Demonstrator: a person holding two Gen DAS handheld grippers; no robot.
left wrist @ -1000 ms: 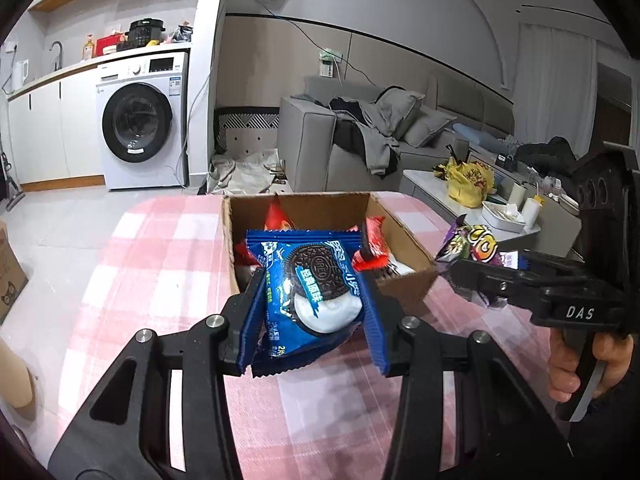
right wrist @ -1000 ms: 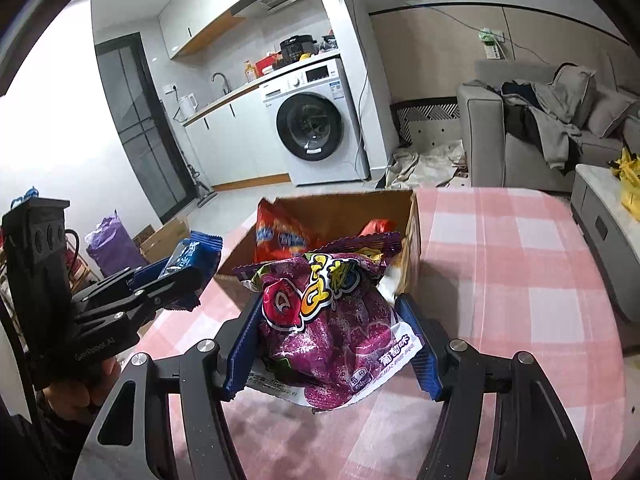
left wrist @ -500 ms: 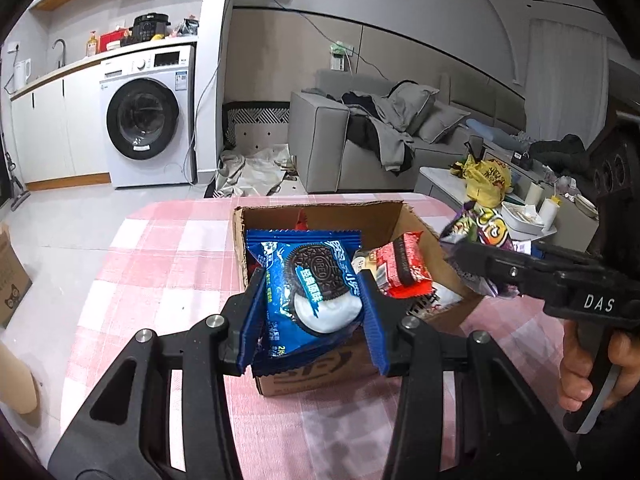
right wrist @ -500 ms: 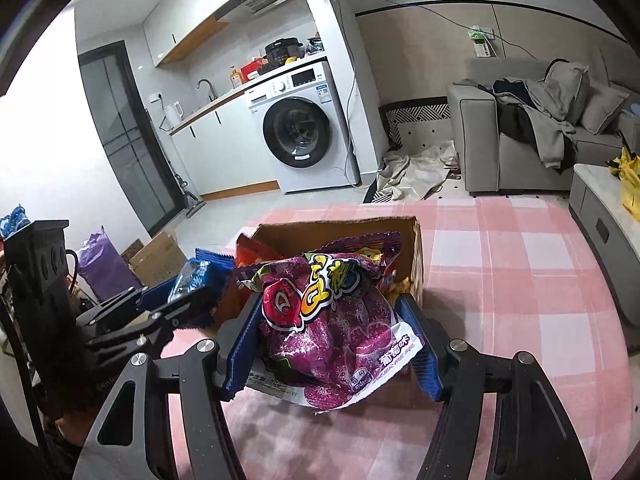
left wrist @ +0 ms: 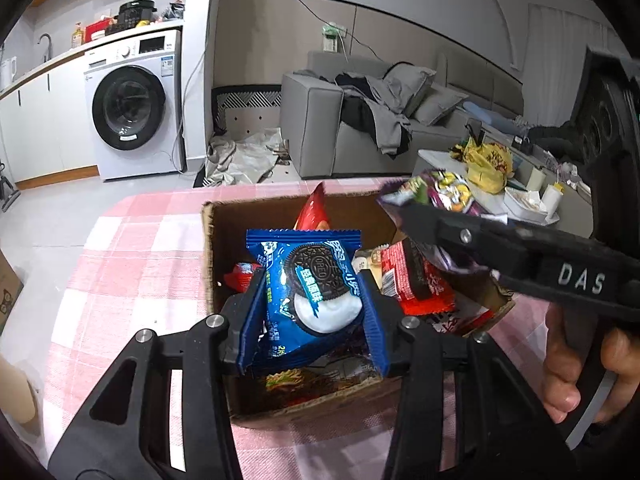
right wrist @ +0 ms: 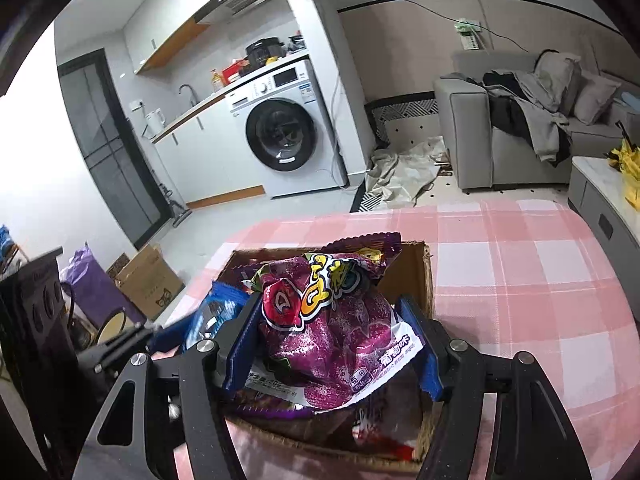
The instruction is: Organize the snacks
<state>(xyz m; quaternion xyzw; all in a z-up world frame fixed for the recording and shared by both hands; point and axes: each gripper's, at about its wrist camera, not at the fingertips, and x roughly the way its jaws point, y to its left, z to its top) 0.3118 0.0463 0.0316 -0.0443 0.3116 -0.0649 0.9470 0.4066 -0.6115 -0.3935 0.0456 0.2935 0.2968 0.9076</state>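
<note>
My left gripper (left wrist: 310, 312) is shut on a blue Oreo packet (left wrist: 312, 292) and holds it over the open cardboard box (left wrist: 208, 248). The box holds several snack packets, among them a red one (left wrist: 416, 280). My right gripper (right wrist: 332, 344) is shut on a purple candy bag (right wrist: 328, 328) and holds it over the same box (right wrist: 424, 272). In the left wrist view the right gripper (left wrist: 412, 216) comes in from the right with the purple bag (left wrist: 440, 192) above the box's right side. In the right wrist view the left gripper's Oreo packet (right wrist: 212, 312) shows at the left.
The box stands on a table with a pink checked cloth (left wrist: 132, 256) (right wrist: 520, 264). Beyond the table are a washing machine (left wrist: 132, 108), a grey sofa (left wrist: 360, 120) and a low table with a yellow bag (left wrist: 488, 164). A cardboard box (right wrist: 148, 280) is on the floor.
Both grippers have moved forward over the box with their packets still held. The box now lies directly beneath both packets, and the grippers are closer together.
</note>
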